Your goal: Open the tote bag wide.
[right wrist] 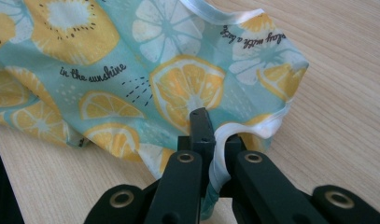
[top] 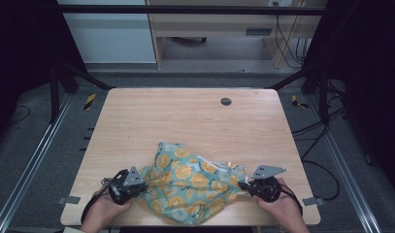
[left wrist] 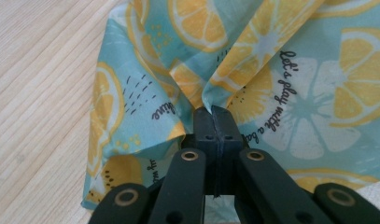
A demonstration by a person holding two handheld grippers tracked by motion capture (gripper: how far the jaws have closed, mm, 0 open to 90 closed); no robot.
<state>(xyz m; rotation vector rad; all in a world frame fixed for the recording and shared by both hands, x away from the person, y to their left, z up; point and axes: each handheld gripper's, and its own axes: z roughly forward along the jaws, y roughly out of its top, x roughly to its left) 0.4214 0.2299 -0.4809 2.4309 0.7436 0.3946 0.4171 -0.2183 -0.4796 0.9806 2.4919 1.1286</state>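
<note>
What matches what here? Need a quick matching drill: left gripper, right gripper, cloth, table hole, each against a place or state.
1. left gripper
2. right gripper
3. cloth
4. table hole

a. far part of the tabletop, bare wood around it
b. shut on the cloth's white-hemmed edge
c. bunched at the near edge, between both hands
d. shut on a gathered fold of lemon print

Pairs: 1-d, 2-b, 3-c, 4-a

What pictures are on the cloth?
Yellow lemon slices on light blue cloth, clearest in the right gripper view.

Light wooden table (top: 137, 121); round dark grommet (top: 226, 101) near far edge; crumpled lemon-print cloth (top: 190, 182) at near edge
</note>
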